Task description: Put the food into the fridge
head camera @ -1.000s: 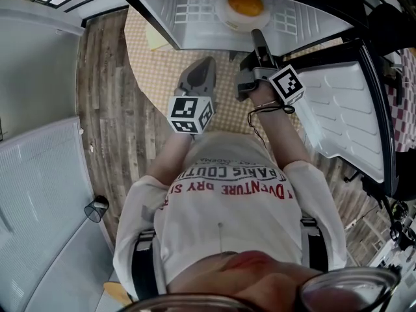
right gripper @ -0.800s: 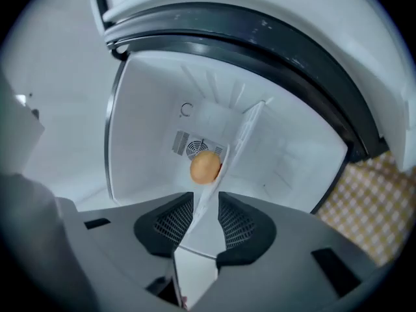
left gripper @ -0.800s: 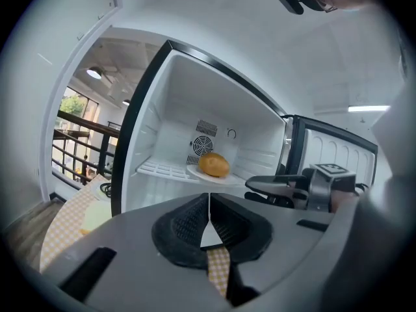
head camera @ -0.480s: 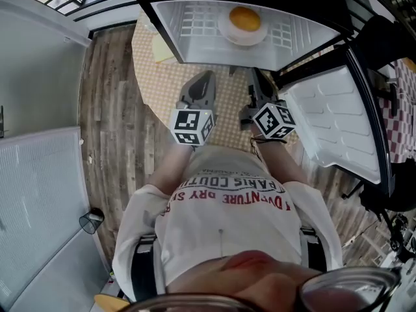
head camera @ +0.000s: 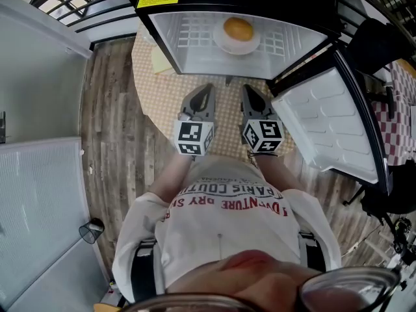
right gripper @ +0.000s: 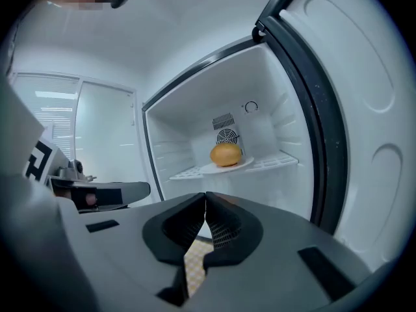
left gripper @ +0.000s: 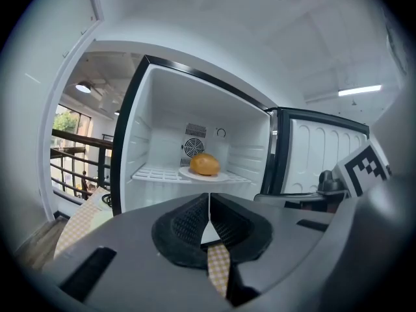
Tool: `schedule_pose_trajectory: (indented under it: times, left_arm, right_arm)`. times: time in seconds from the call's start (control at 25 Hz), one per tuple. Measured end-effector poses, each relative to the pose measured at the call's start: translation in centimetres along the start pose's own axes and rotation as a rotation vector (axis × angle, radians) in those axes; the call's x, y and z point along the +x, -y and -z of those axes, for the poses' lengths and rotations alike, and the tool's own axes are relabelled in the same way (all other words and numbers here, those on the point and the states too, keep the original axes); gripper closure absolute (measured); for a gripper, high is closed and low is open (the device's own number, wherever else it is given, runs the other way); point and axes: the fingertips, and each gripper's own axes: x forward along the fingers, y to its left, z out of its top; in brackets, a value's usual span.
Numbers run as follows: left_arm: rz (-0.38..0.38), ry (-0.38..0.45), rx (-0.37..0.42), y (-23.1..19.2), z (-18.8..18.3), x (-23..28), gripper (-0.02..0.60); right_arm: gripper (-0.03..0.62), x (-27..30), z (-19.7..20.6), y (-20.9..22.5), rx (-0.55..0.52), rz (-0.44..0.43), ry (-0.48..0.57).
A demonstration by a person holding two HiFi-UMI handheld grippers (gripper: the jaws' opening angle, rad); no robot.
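Observation:
An orange bun lies on a white plate on the wire shelf of the open fridge. Both grippers hang side by side in front of the fridge, above the checkered table. My left gripper is shut with nothing in it. My right gripper is also shut and empty, its jaws meeting tip to tip. Each points at the fridge opening, well short of the plate.
The fridge door stands swung open to the right. A yellow sheet lies on the round table beside the fridge. Wood floor lies to the left, and a railing and a checkered cloth sit at the edges.
My right gripper has drawn back from the fridge shelf toward my body and its jaws have closed. The left gripper has stayed about where it was.

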Motion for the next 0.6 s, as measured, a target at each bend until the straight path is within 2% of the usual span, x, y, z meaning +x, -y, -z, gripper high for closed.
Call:
schedule_pose_trajectory:
  times: [0.28,0.6]
  left_arm:
    - [0.004,-0.005,0.005,0.35,0.05,-0.2,0.554]
    - [0.003,-0.008,0.01,0.53,0.19,-0.47,0.554]
  right_arm:
    - [0.568,-0.41,-0.07,-0.87,-0.023,-0.024,-0.015]
    - [0.568,-0.42,-0.44,-1.06,-0.011,-0.014,-0.001]
